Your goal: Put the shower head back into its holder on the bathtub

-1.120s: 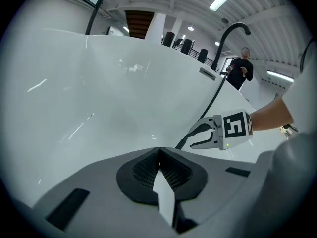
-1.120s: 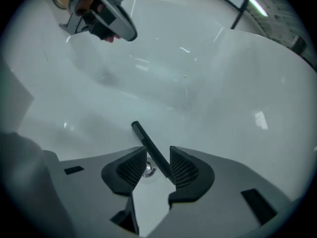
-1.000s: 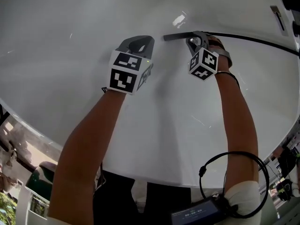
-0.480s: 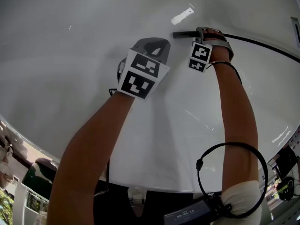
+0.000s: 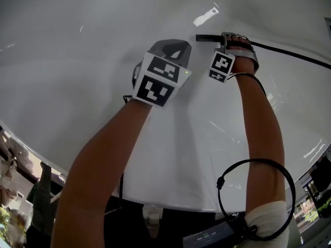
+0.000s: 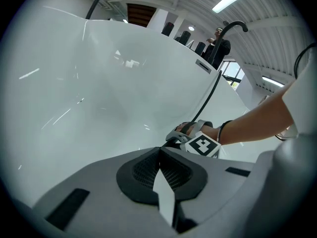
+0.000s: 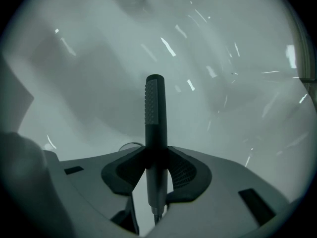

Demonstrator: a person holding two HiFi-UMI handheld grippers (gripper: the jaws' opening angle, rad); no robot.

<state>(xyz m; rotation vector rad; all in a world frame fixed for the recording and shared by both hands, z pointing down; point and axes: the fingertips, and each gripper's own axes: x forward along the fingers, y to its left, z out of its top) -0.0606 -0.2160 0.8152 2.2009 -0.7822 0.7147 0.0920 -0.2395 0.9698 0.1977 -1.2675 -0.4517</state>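
Note:
A slim black shower head (image 7: 154, 108) points straight ahead between the pads of my right gripper (image 7: 156, 155). The jaws are closing, and both pads touch its handle. In the head view the shower head (image 5: 204, 37) sticks out leftward from my right gripper (image 5: 227, 39), low against the white bathtub (image 5: 77, 61). Its black hose (image 5: 289, 51) trails off to the right. My left gripper (image 5: 168, 48) hovers just left of it, shut and holding nothing, its pads meeting at the tip (image 6: 159, 155). I cannot make out a holder.
In the left gripper view the hose (image 6: 210, 93) climbs the tub wall to the rim, where a black curved tap (image 6: 233, 26) stands. A person stands behind the tap. A round drain (image 7: 130, 147) shows under the right gripper.
My right gripper has rolled at the wrist and sunk toward the tub floor, with the shower head between its jaws. My left gripper shifted slightly toward it.

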